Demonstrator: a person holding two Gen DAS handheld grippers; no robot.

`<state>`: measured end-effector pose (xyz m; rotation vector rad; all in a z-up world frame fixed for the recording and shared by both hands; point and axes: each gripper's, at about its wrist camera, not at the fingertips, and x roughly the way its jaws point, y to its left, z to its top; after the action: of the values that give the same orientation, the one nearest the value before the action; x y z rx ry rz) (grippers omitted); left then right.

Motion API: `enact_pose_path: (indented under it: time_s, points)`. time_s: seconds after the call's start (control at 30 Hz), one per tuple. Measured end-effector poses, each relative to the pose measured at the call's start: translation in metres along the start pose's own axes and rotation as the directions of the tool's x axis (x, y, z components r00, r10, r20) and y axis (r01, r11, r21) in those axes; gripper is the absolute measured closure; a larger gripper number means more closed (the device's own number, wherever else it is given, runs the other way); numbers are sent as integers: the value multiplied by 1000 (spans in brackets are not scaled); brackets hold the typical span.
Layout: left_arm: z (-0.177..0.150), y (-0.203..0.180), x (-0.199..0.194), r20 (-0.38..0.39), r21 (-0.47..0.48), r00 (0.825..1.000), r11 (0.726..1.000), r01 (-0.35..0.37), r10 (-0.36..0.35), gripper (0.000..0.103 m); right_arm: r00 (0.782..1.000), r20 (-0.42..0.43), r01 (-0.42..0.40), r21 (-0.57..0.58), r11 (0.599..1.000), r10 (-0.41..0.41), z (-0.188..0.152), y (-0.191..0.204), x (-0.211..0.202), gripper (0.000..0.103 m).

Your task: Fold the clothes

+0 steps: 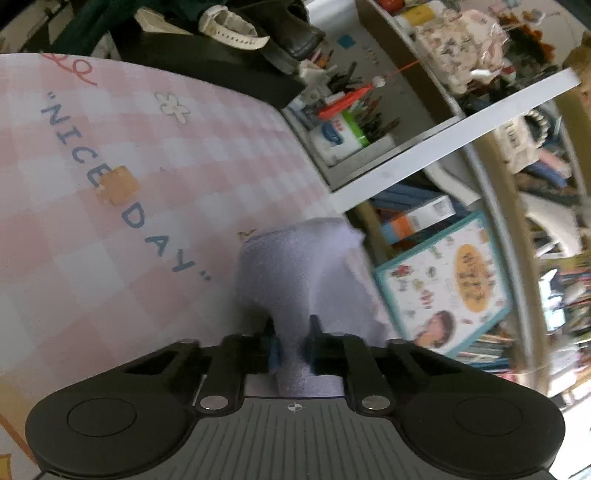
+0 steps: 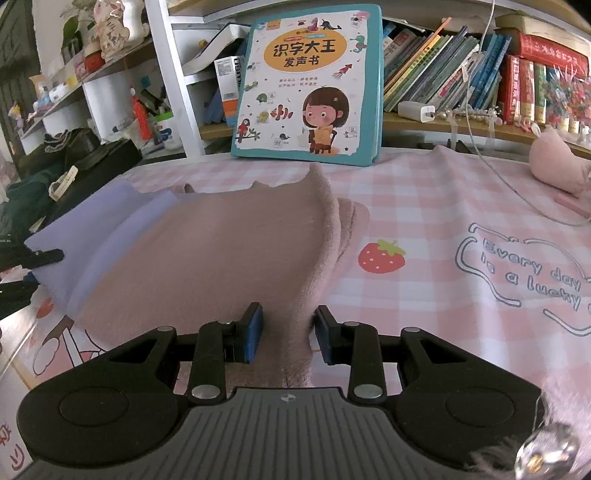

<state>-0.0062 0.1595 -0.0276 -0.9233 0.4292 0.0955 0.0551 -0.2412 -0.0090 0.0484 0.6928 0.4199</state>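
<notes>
A soft cloth, pink with a lavender part, lies spread on the pink checked table mat. My right gripper is shut on its near pink edge, and a ridge of cloth runs away from the fingers. In the left wrist view my left gripper is shut on the lavender part, which bunches up between the blue pads above the mat. A black finger of the left gripper shows at the cloth's left end in the right wrist view.
A children's book leans against the bookshelf behind the cloth. Dark items and a white watch sit at the mat's left end. A pink plush and a thin cable lie at the right.
</notes>
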Motion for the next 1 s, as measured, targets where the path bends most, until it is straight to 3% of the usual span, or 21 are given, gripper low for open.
enact_pose_path:
  time_s: [0.07, 0.13, 0.17, 0.3, 0.4, 0.5, 0.57, 0.6, 0.73, 0.87, 1.0]
  points:
    - [1, -15, -13, 32, 105, 999, 994, 31, -34, 94, 1000, -1, -5, 7, 1000, 5, 0, 1, 0, 74]
    - [0, -34, -31, 76, 252, 996, 967, 33, -54, 94, 1000, -6, -27, 18, 999, 28, -1, 4, 1, 74]
    - [2, -33, -34, 79, 252, 995, 967, 35, -57, 94, 999, -10, -42, 23, 999, 43, -1, 7, 1, 74]
    - [15, 7, -31, 41, 63, 999, 998, 4, -7, 94, 997, -10, -75, 17, 997, 75, -3, 21, 2, 74]
    - [15, 32, -27, -2, -35, 1000, 999, -11, 11, 94, 998, -4, -65, -7, 998, 65, -4, 29, 2, 74]
    - [14, 38, -23, -14, -47, 1000, 999, -26, 26, 89, 997, -9, -75, -1, 997, 75, -3, 27, 3, 74]
    - [15, 39, -19, -23, -49, 999, 998, -31, 30, 81, 997, -13, -81, 1, 997, 81, -2, 25, 3, 74]
    - [15, 39, -16, -29, -51, 999, 998, -38, 37, 72, 997, -14, -82, -1, 997, 82, -2, 25, 3, 74]
    - [15, 35, -11, -25, -34, 999, 998, -47, 46, 67, 996, -14, -83, -2, 997, 83, -2, 25, 3, 74]
    - [15, 34, -10, -20, -28, 999, 999, -47, 47, 67, 995, -22, -95, 18, 995, 95, -1, 22, 4, 72]
    - [14, 38, -9, -9, -32, 999, 998, -51, 51, 82, 995, -24, -98, 10, 995, 99, 6, 21, 4, 71]
